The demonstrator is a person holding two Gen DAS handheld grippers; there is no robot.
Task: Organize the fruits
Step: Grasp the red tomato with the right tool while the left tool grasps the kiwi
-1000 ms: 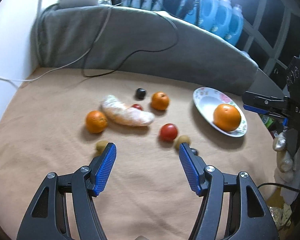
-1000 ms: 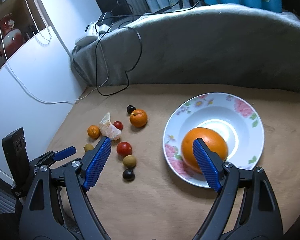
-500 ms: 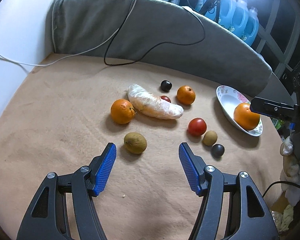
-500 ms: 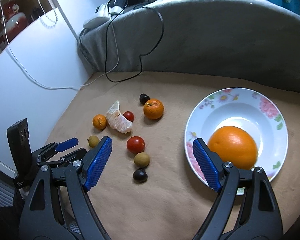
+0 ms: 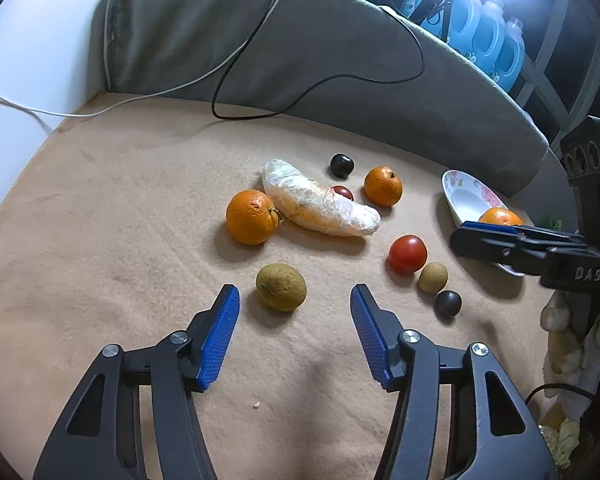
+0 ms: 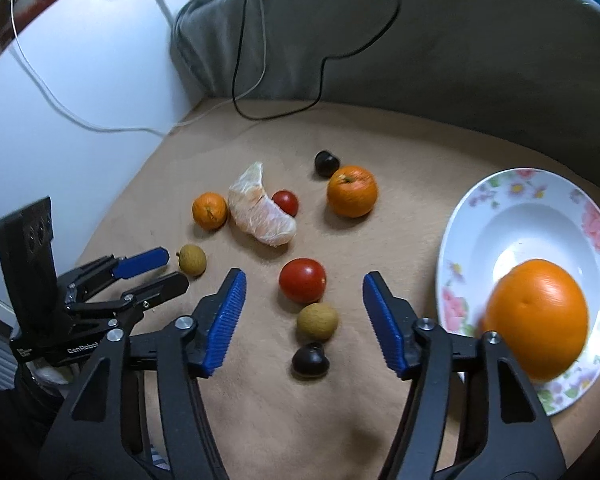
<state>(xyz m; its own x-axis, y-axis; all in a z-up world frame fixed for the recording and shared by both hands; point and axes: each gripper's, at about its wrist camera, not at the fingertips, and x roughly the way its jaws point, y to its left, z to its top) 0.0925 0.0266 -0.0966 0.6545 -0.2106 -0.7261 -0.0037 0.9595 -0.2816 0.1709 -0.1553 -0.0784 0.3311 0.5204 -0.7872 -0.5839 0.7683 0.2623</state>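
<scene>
The left gripper hangs over the tan cloth-covered table, its blue-padded jaws closing but apart, a dull brownish-green round fruit just ahead between the tips, untouched. The right gripper is likewise closing and empty, a red tomato, a small tan round fruit and a dark plum-like fruit lying in its gap. One large orange, slightly blurred, sits in the white floral-rimmed plate; a peeled pale citrus segment, possibly wrapped in film, lies among smaller oranges

Left hand-held gripper and right hand-held gripper, both closing, empty
</scene>
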